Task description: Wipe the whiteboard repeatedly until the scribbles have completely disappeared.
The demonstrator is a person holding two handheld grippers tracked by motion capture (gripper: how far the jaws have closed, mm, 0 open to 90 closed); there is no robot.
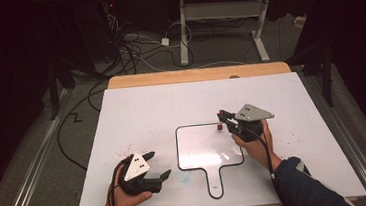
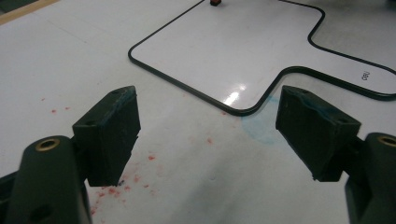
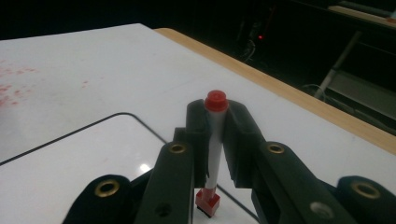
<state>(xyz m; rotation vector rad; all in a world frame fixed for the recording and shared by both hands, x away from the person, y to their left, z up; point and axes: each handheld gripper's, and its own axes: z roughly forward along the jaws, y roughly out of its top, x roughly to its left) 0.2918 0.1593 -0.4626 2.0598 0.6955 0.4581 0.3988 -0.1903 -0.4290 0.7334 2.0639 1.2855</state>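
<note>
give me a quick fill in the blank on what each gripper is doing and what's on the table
1. The right gripper is shut on a white marker with a ____ end cap.
2. The left gripper has its jaws ____.
3. The small whiteboard has a ____ border.
4. The stains near the left gripper on the white table cover are ____.

Missing words: red; open; black; red

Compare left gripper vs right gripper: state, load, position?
The left gripper is open with nothing between its jaws; the right gripper is shut on a red-capped marker. The left gripper hovers over bare table with red specks, off the small whiteboard; the right gripper sits at that whiteboard's far right corner, marker upright, cap end up. Both are hand-held with black jaws and a grey plate on top.
</note>
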